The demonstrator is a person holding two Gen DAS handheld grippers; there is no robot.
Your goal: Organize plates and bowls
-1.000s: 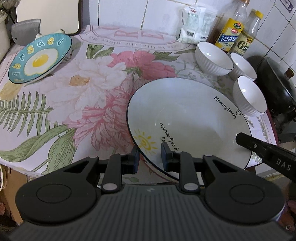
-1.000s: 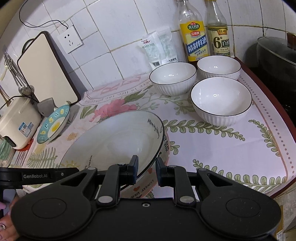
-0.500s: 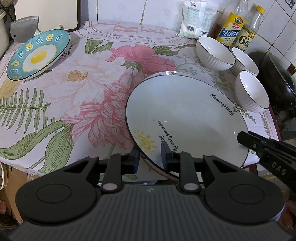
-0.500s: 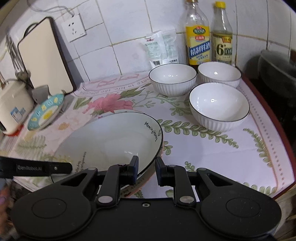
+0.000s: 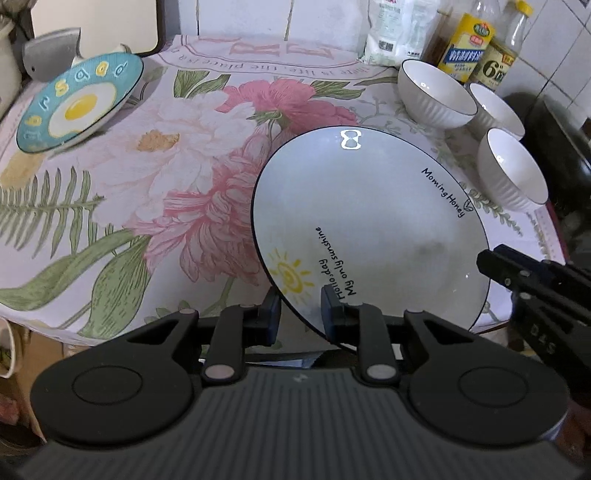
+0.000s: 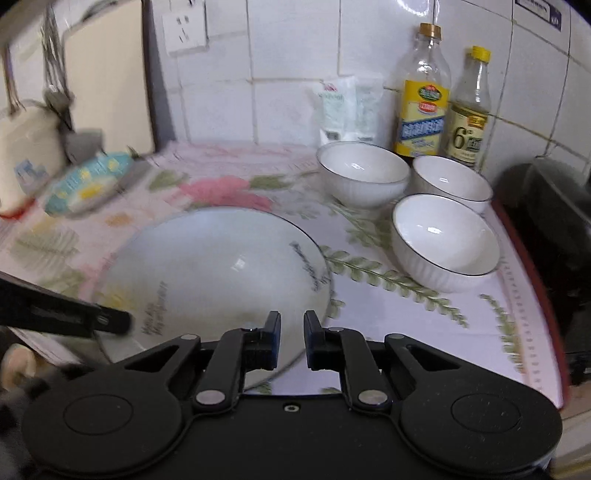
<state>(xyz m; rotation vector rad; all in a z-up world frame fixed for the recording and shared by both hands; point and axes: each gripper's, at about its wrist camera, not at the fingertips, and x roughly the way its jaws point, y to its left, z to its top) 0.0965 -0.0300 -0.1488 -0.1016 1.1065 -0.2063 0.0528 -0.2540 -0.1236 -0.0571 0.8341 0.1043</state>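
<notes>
Both the left gripper (image 5: 300,308) and right gripper (image 6: 291,341) nearly closed, pinching the big plate's (image 5: 373,221) near rim, lower centre of frame; tilted plate could slip out onto the tablecloth (image 5: 155,177).

White tiled wall (image 6: 295,55) behind, with socket (image 6: 184,27); floral tablecloth (image 5: 166,166) over the counter; two bottles (image 6: 423,96) near the corner

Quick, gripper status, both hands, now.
Left gripper: shut on the big white plate, pinching its near rim.
Right gripper: shut on the same plate's rim, at its other side.
</notes>
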